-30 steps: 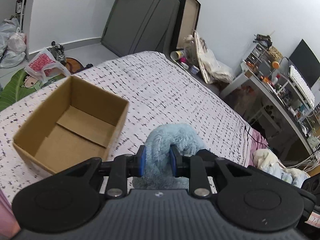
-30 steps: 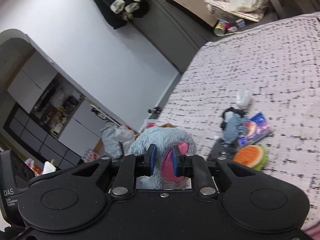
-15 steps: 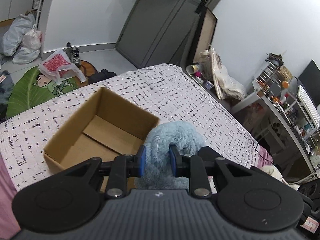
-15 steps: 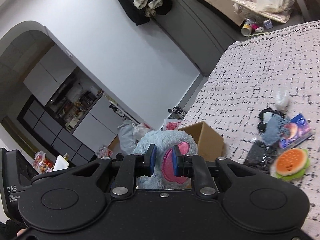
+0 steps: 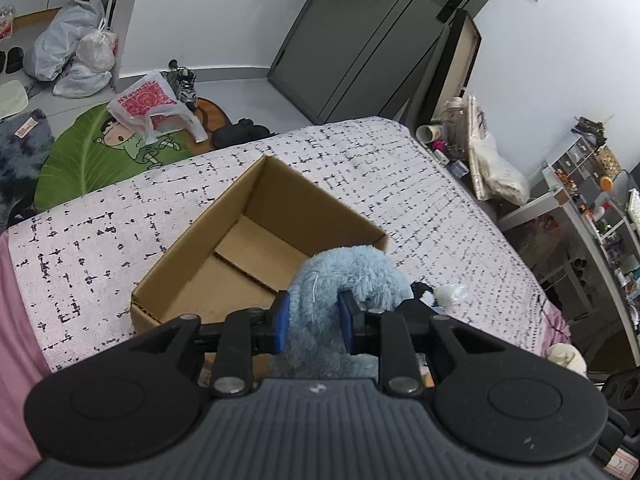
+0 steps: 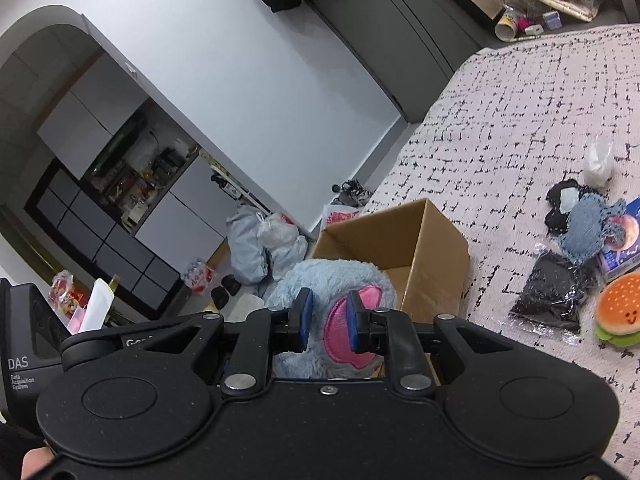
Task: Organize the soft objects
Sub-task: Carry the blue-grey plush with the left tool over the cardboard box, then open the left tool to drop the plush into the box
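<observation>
Two grippers: left gripper [image 5: 313, 317] and right gripper [image 6: 327, 323] each have their fingers closed on one plush [image 5: 347, 276], blue fur on the left, its pink patch on the right.
Plush position: held between both pairs of fingers, above the near edge of the box [image 5: 256, 248], not yet inside.
Box count: one, open, on the bed [image 5: 100, 240], just ahead of the fingers; nothing inside that shows.
Done: judging by the bare box, nothing is packed yet.
Left to do: lower and release the plush, then gather the rest.
Remaining, right of the right fingers: one burger toy [image 6: 618, 308], one black bag [image 6: 554, 294], one denim piece [image 6: 588, 228], one white wad [image 6: 599, 162], one dark item, unclear.
</observation>
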Demonstrator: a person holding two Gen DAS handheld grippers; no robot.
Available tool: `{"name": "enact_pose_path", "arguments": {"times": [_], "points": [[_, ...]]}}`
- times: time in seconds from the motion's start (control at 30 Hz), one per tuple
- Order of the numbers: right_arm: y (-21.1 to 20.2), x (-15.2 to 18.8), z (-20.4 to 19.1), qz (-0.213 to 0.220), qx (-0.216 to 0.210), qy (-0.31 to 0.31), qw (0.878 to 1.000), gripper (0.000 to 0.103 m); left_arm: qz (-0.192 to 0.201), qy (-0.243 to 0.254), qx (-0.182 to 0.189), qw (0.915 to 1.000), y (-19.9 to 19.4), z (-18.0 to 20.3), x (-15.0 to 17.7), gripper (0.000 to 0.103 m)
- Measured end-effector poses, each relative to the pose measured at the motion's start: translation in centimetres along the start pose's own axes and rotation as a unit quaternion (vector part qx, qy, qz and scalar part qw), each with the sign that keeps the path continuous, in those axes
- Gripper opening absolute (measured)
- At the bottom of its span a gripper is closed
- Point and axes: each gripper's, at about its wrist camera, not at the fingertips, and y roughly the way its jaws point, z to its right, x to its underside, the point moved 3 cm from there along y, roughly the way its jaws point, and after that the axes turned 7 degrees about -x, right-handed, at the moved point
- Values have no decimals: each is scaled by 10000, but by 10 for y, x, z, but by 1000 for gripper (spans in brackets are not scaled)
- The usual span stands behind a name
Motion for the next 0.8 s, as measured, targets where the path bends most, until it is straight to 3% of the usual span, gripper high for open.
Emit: {"name": "enact_pose_path", "arguments": {"times": [0.13, 0.23, 0.3, 0.37, 0.5, 0.6, 0.8], "points": [[9, 3, 4, -48, 36, 63, 10000, 22, -60, 58, -184, 9998, 8, -1, 1, 25], [9, 3, 6, -117, 61, 196, 9997, 33, -152, 44, -368, 9992, 12, -1, 0, 29], [5, 2, 6, -59, 97, 215, 9997, 56, -196, 60, -497, 9986, 11, 1, -1, 33], [-2, -1, 4, 15, 195, 193, 9996, 68, -179, 92, -564, 9982, 9, 4, -2, 37], [-16, -7, 4, 129, 459, 251, 9985, 87, 43, 165, -637, 9978, -2, 12, -2, 60], [-26, -11, 7, 170, 687, 319, 9970, 90, 271, 178, -748, 9967, -12, 18, -2, 72], [-51, -22, 13, 292, 1053, 393, 9932, 97, 450, 243, -700, 9962, -27, 33, -3, 74]]}}
